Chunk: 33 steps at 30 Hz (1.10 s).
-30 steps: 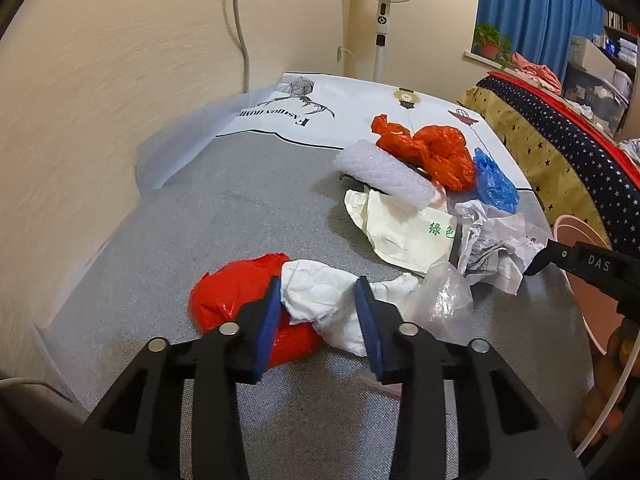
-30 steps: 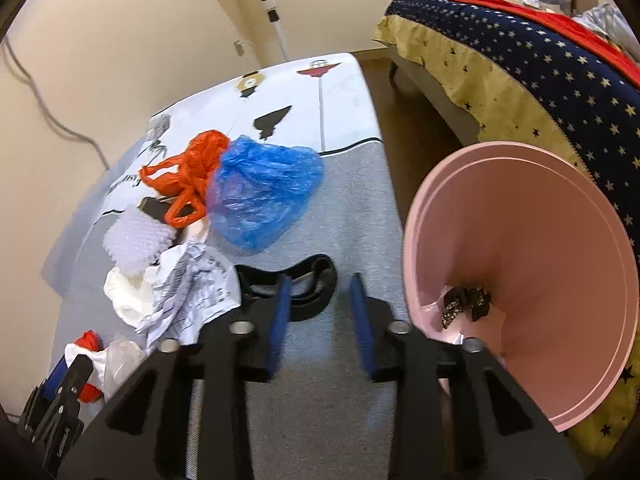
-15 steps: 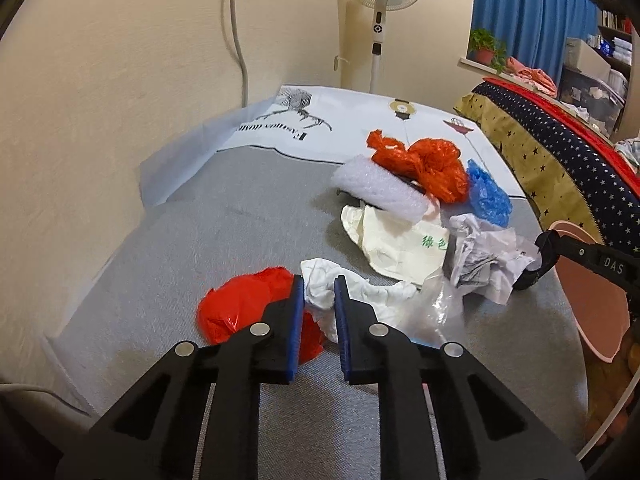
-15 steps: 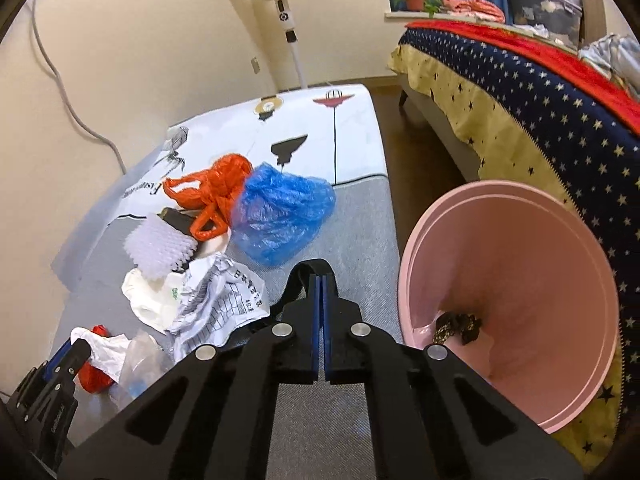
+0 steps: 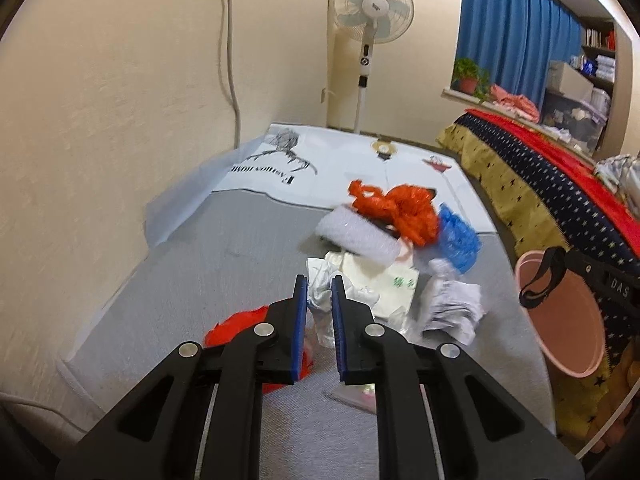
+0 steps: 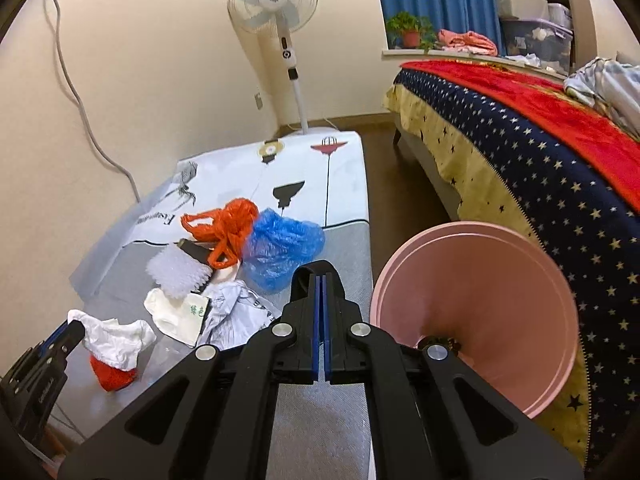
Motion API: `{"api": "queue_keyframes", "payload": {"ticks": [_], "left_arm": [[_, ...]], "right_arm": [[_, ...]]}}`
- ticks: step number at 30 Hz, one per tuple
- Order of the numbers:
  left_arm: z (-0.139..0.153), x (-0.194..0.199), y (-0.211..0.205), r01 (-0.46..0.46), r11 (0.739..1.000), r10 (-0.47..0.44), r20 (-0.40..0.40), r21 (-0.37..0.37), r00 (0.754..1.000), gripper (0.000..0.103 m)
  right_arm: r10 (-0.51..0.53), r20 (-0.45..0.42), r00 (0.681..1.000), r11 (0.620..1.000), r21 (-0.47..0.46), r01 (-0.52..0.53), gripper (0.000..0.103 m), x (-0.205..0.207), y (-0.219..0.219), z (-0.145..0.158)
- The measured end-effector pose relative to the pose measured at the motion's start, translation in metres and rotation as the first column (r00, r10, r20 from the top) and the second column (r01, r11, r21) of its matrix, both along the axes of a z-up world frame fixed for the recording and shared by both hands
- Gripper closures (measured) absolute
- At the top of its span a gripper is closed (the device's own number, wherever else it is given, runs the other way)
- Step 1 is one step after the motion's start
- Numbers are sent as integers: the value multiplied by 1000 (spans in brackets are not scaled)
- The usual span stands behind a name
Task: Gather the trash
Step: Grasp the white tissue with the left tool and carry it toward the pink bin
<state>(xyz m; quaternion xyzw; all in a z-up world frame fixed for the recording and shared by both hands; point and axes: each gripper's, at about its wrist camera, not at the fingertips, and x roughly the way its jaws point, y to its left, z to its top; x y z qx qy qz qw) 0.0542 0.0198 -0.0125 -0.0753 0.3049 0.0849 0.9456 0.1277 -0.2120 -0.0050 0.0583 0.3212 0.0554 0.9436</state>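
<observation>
My left gripper (image 5: 319, 286) is shut on a crumpled white tissue (image 5: 318, 280) and holds it above the grey mat; the tissue also shows in the right wrist view (image 6: 116, 334). A red bag (image 5: 236, 324) lies under it. My right gripper (image 6: 321, 280) is shut on a black strap loop (image 6: 318, 270), which hangs beside the pink bin (image 5: 560, 320) in the left wrist view (image 5: 540, 284). The pink bin (image 6: 480, 300) lies tilted at the mat's right edge. Trash on the mat: orange bag (image 6: 228, 228), blue bag (image 6: 280, 248), bubble wrap (image 6: 176, 272), printed paper (image 6: 236, 316), white wrapper (image 6: 176, 314).
A bed (image 6: 540, 152) with a star-patterned cover stands to the right. A standing fan (image 6: 280, 12) stands at the back by the wall. The wall (image 5: 100, 120) borders the mat on the left. A white printed sheet (image 5: 352, 164) covers the mat's far end.
My left gripper closed on the white tissue and lifted it off the red bag. My right gripper closed on the black strap and raised it toward the pink bin.
</observation>
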Motion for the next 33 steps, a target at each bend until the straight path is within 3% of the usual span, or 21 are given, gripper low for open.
{"api": "queue_keyframes", "payload": {"ticks": [9, 33], "left_arm": [[17, -8, -15, 48, 999, -49, 51, 18, 997, 91], [29, 7, -70, 157, 987, -158, 81, 18, 984, 91]], "right_arm": [[-17, 57, 998, 1000, 0, 17, 102, -22, -14, 22], [-94, 125, 988, 994, -40, 100, 102, -42, -49, 47]]}}
